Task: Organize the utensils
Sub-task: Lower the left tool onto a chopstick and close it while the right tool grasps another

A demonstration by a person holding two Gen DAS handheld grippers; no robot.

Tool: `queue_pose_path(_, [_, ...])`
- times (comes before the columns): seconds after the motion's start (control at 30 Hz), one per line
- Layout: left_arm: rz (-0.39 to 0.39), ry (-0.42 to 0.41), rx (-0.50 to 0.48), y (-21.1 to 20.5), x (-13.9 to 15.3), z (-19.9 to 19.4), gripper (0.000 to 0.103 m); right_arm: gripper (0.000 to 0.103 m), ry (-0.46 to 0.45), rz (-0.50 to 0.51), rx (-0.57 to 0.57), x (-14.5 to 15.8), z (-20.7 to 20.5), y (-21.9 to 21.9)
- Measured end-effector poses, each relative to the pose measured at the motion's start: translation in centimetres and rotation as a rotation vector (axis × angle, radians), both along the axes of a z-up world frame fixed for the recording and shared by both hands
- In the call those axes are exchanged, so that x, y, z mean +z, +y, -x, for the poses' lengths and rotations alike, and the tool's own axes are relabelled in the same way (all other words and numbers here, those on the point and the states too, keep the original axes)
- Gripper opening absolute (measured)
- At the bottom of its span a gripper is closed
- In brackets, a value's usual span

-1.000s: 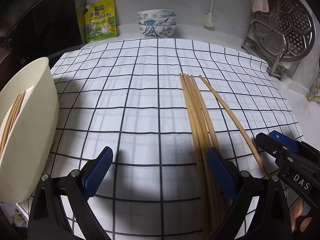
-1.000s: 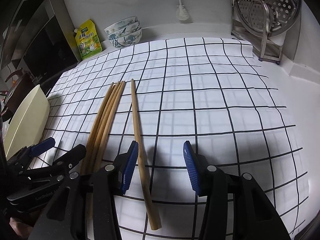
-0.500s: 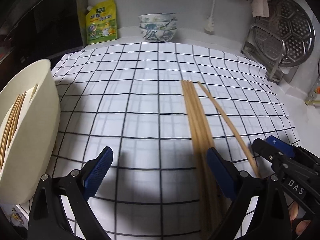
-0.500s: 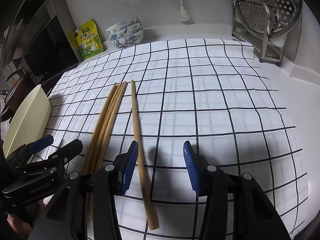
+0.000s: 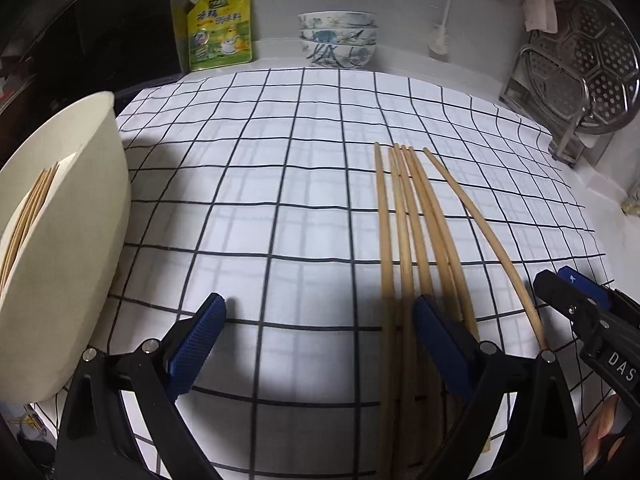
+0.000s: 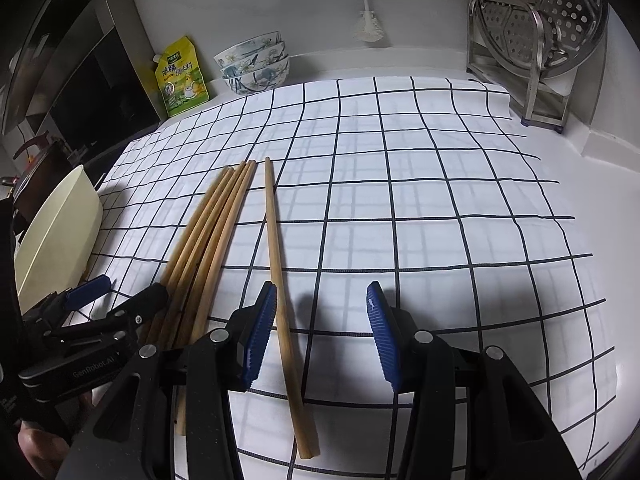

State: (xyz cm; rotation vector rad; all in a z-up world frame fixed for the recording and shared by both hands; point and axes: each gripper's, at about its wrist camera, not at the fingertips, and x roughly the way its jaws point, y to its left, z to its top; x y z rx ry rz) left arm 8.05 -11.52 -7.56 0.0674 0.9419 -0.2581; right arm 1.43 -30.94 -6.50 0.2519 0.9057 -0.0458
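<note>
Several bamboo chopsticks [image 5: 408, 240] lie bundled on the checked cloth [image 5: 260, 200], with one single chopstick [image 5: 480, 232] a little to their right. My left gripper [image 5: 318, 340] is open wide above the bundle's near ends; its right finger covers part of the bundle and nothing is pinched. In the right wrist view my right gripper [image 6: 322, 334] is open over the single chopstick [image 6: 280, 280], which runs just inside its left pad without being pressed. The bundle [image 6: 208, 240] lies left of it, beside the left gripper [image 6: 100, 304].
A cream container [image 5: 60, 240] at the left cloth edge holds several chopsticks [image 5: 28, 208]. At the back wall stand a yellow pouch [image 5: 220, 28] and stacked patterned bowls [image 5: 338, 40]. A steel rack with a perforated steamer plate [image 5: 580, 72] stands at the right.
The left wrist view wobbled slightly and settled near where it was. The chopsticks and the right gripper have not moved; both grippers stay open.
</note>
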Motion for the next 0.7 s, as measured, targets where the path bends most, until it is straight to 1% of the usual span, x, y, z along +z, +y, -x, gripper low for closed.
queue_pose_path(0.5, [-0.002,-0.021,0.058,2.5,0.5,-0.3,0.093,0.045,0.009,0.019,0.029,-0.2,-0.2,0.7])
queue_pose_path(0.63, [-0.008,-0.021,0.060,2.4,0.4,-0.6,0.093,0.045,0.011,0.022,0.031,-0.3,-0.3,0.8])
queue_pose_path(0.7, [-0.023,-0.023,0.056,2.2,0.2,-0.6,0.093,0.045,0.012,0.027,0.032,-0.3,-0.3,0.8])
